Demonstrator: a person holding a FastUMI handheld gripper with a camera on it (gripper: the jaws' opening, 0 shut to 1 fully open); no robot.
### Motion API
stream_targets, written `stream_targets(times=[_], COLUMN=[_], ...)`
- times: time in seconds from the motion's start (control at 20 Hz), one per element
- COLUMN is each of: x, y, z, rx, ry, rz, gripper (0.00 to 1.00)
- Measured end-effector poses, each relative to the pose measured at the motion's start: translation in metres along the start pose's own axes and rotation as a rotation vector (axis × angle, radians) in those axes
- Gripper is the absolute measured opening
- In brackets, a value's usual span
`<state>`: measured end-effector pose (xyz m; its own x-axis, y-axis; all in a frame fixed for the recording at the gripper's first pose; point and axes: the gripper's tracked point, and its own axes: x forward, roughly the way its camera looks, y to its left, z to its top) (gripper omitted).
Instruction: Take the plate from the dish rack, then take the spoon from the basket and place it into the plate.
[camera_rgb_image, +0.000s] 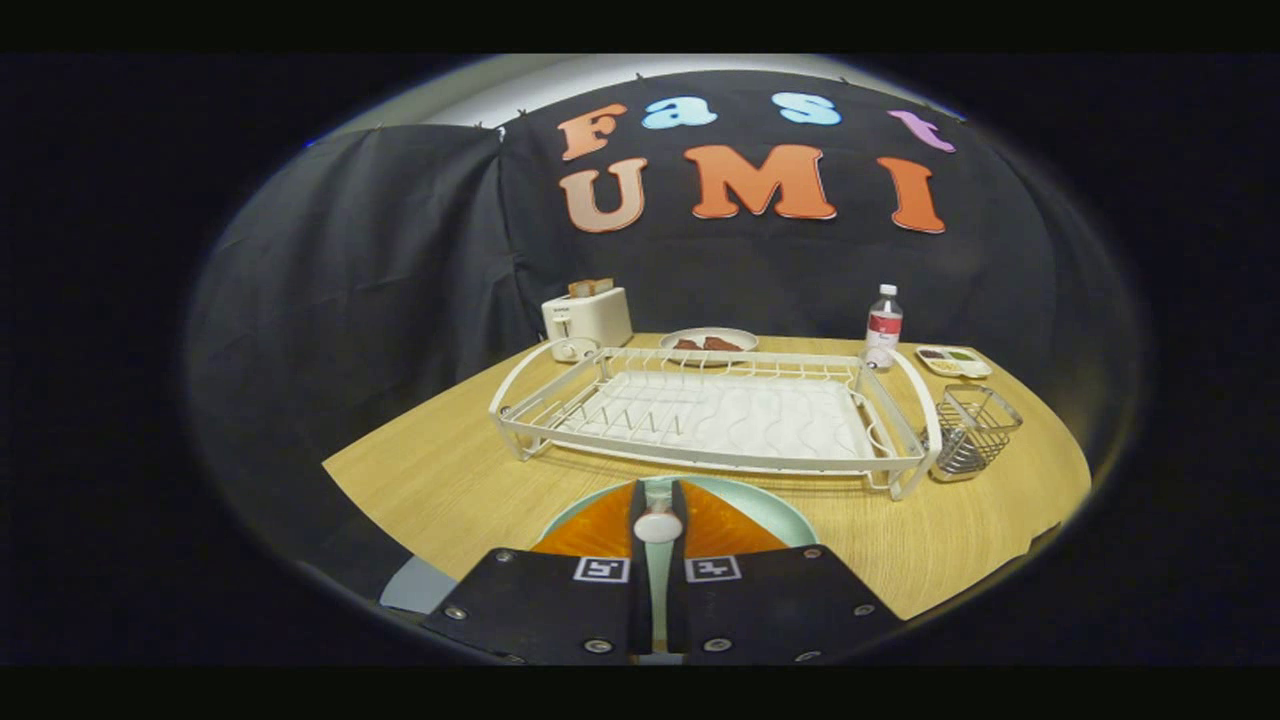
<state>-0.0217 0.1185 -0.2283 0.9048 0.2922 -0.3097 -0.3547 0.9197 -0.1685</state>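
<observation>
Gripper (657, 500) nearly closed, fingers pinching a white spoon (657, 526) between them, its rounded end facing the camera, long axis running along the fingers. Directly below, pale green plate (770, 505) flat on the wooden table (440, 480). Beyond, white dish rack (700, 415); wire basket (970, 430) beside its right end.
</observation>
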Motion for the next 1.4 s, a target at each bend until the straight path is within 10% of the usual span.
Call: stream_targets(times=[0.35,0.7,1.4], x=[-0.003,-0.016,-0.091], y=[-0.006,-0.051,-0.190], z=[-0.012,0.022,0.120], rx=[-0.001,0.023,0.136], ry=[0.052,0.031,-0.136], rz=[-0.016,-0.099,-0.337], gripper=[0.19,0.98,0.98])
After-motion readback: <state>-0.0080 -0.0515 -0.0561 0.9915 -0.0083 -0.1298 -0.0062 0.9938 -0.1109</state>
